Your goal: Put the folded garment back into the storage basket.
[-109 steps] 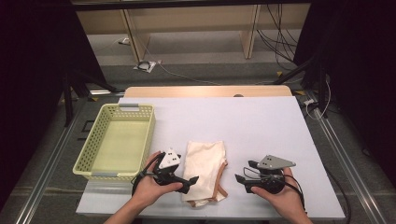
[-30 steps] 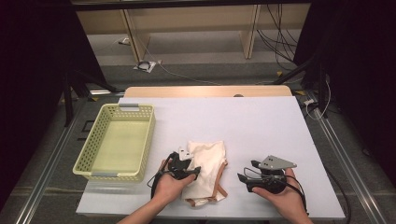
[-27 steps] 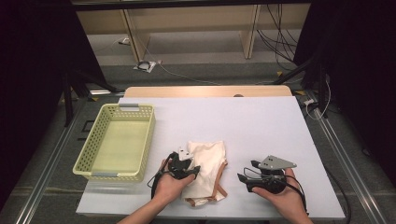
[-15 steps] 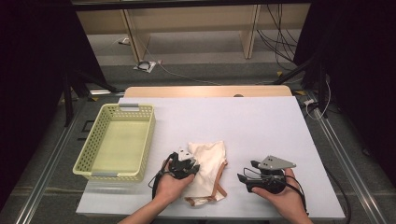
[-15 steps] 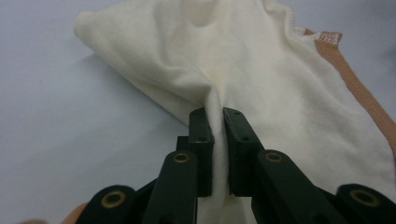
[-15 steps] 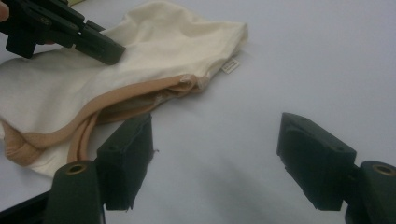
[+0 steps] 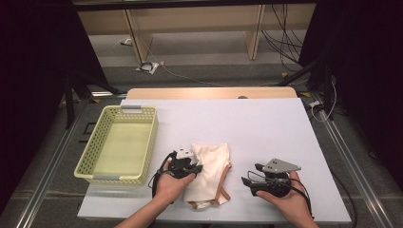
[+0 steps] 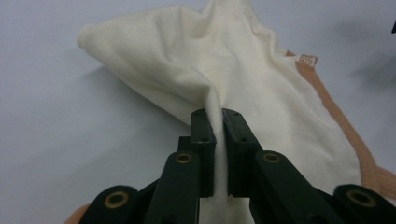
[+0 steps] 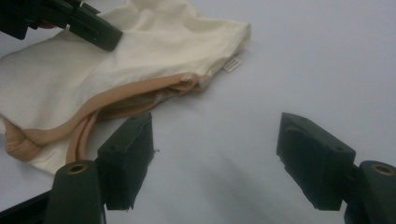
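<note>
A cream cotton garment with tan elastic trim [image 7: 210,171] lies crumpled on the white table top [image 7: 266,128], near the front edge and a little left of the middle. Its trim runs along the right side and loops at the near end, and a small sewn label [image 9: 232,64] sticks out at one corner. In the left gripper view the cloth [image 8: 219,70] rises into a ridge that runs straight into the jaws, with the far part bunched up off the table.

The left gripper [image 7: 190,167] sits at the garment's left edge, held in the person's left hand [image 7: 170,183]. Its jaws have just been closing, and they now stand almost together with a pinched fold of the cream fabric pressed between the pads [image 8: 205,135]. From the right gripper view the same gripper's black jaws [image 9: 95,30] rest on the upper left part of the cloth.

The right gripper [image 7: 252,181] lies to the right of the garment, apart from it, held low over the table in the right hand [image 7: 287,202]. Its jaws stand wide apart with only bare table between them; the left pad [image 9: 128,156] is near the tan trim without touching it.

A pale yellow perforated plastic basket [image 7: 102,164] stands at the left of the table, just beside the left hand.
</note>
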A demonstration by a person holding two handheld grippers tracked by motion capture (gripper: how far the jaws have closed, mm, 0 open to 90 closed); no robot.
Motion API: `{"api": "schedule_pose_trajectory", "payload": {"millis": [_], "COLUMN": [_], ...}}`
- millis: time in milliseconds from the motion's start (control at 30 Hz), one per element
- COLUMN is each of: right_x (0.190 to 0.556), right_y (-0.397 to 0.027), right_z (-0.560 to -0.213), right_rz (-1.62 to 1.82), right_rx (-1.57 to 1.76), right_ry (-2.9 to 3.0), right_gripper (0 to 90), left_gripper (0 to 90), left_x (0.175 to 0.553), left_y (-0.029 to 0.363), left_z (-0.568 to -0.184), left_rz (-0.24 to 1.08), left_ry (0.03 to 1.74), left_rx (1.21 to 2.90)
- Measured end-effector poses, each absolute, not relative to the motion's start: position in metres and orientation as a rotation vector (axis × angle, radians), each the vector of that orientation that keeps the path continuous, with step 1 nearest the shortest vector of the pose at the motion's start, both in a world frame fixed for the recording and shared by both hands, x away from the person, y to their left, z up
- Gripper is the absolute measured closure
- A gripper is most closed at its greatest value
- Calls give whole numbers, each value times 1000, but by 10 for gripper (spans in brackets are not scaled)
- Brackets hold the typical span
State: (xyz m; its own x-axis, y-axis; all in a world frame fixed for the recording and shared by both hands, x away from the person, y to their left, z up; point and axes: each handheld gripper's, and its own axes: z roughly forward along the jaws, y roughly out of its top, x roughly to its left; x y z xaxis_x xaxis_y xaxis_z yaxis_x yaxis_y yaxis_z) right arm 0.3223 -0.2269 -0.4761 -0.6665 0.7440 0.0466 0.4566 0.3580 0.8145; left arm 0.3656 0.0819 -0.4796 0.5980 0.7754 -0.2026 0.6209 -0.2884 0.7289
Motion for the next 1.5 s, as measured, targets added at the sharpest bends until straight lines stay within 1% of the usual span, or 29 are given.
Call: {"api": "schedule_pose_trajectory", "payload": {"millis": [233, 700, 967, 1500], "right_x": [322, 322, 323, 322], "right_y": [-227, -228, -229, -229], "right_z": [-476, -475, -475, -474], "right_rz": [1217, 1236, 1246, 1239], "right_rx": [1066, 1059, 1064, 1067], "right_ry": [2291, 2273, 2266, 2262], "right_gripper": [284, 284, 284, 283], "left_gripper": [835, 833, 834, 834], "left_x": [364, 361, 360, 359], "left_y": [84, 91, 96, 104], "left_z": [-466, -444, -436, -426], "left_rz": [271, 361, 359, 397], "left_ry": [1008, 891, 888, 864], "left_rx": [2036, 2072, 2062, 2063]}}
